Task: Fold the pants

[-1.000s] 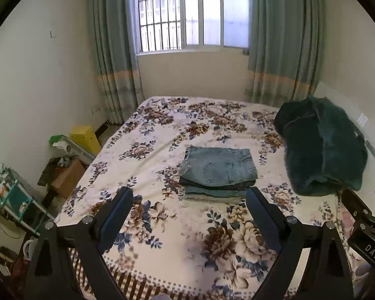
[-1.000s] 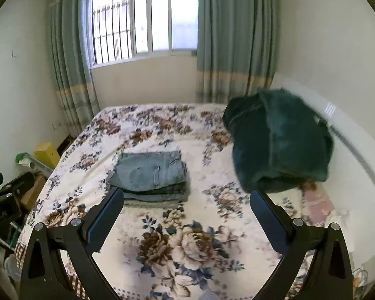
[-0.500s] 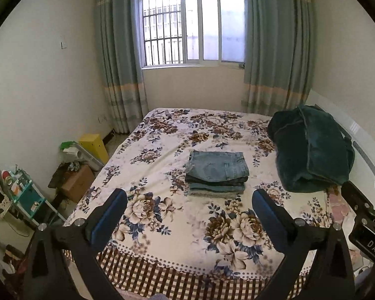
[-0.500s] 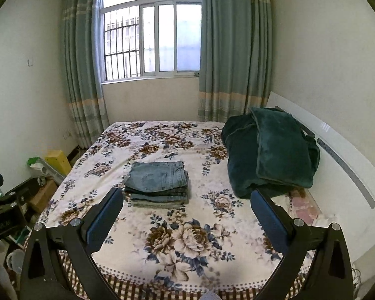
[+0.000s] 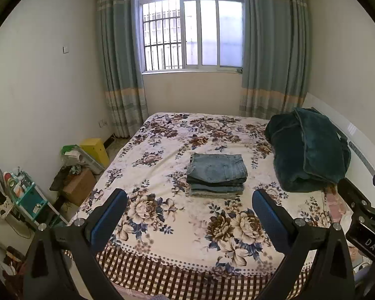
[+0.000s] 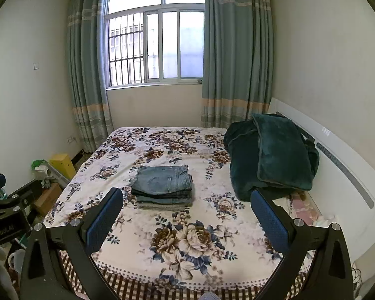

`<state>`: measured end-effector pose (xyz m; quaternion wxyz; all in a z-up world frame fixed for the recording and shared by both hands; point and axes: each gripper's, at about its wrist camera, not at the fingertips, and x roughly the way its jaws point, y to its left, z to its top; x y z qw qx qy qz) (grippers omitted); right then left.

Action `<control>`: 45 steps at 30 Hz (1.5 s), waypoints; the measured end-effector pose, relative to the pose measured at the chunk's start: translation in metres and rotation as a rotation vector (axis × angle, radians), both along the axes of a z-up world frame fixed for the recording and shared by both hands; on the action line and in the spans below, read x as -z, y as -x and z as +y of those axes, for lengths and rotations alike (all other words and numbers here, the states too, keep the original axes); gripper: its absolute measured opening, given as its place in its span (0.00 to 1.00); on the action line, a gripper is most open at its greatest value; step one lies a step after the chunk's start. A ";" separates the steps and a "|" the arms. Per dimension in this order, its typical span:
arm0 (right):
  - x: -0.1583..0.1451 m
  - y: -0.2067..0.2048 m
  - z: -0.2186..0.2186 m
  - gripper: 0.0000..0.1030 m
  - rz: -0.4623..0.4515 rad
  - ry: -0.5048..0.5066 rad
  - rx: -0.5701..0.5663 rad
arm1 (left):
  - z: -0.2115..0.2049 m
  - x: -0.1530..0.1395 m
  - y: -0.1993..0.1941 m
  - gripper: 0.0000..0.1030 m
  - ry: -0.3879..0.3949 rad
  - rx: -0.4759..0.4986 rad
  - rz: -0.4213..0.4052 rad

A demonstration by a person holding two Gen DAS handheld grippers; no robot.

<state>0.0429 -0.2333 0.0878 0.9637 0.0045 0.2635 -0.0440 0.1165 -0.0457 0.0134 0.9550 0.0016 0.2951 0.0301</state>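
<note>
A stack of folded blue jeans [image 5: 217,175] lies in the middle of the floral bed [image 5: 162,215]; it also shows in the right wrist view [image 6: 163,187]. My left gripper [image 5: 187,212] is open and empty, held back past the bed's near edge, well short of the stack. My right gripper [image 6: 186,215] is also open and empty, likewise back from the bed. The right gripper's body shows at the right edge of the left wrist view [image 5: 362,215], and the left gripper's body at the left edge of the right wrist view [image 6: 10,212].
A dark green blanket [image 5: 310,150] is heaped on the bed's right side against the white headboard [image 6: 345,165]. A yellow box [image 5: 93,148], a cardboard box [image 5: 78,187] and a small teal shelf [image 5: 30,197] stand on the floor to the left. A curtained window [image 5: 192,32] is behind.
Both grippers have pulled back and up from the bed; the jeans stack looks smaller and farther, and the bed's near edge is now in view. Both stay open.
</note>
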 end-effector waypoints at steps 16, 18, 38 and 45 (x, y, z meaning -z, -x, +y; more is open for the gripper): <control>-0.009 0.010 -0.005 1.00 -0.005 -0.006 -0.010 | 0.001 -0.012 0.016 0.99 0.006 0.007 -0.013; -0.012 0.011 -0.006 1.00 -0.011 -0.012 -0.012 | 0.001 -0.013 0.016 0.99 0.006 0.006 -0.012; -0.008 0.010 -0.004 1.00 -0.020 -0.033 -0.037 | 0.001 -0.021 0.018 0.99 0.009 0.005 -0.008; -0.006 0.012 0.000 1.00 -0.027 -0.027 -0.038 | 0.001 -0.026 0.019 0.99 0.010 0.002 -0.014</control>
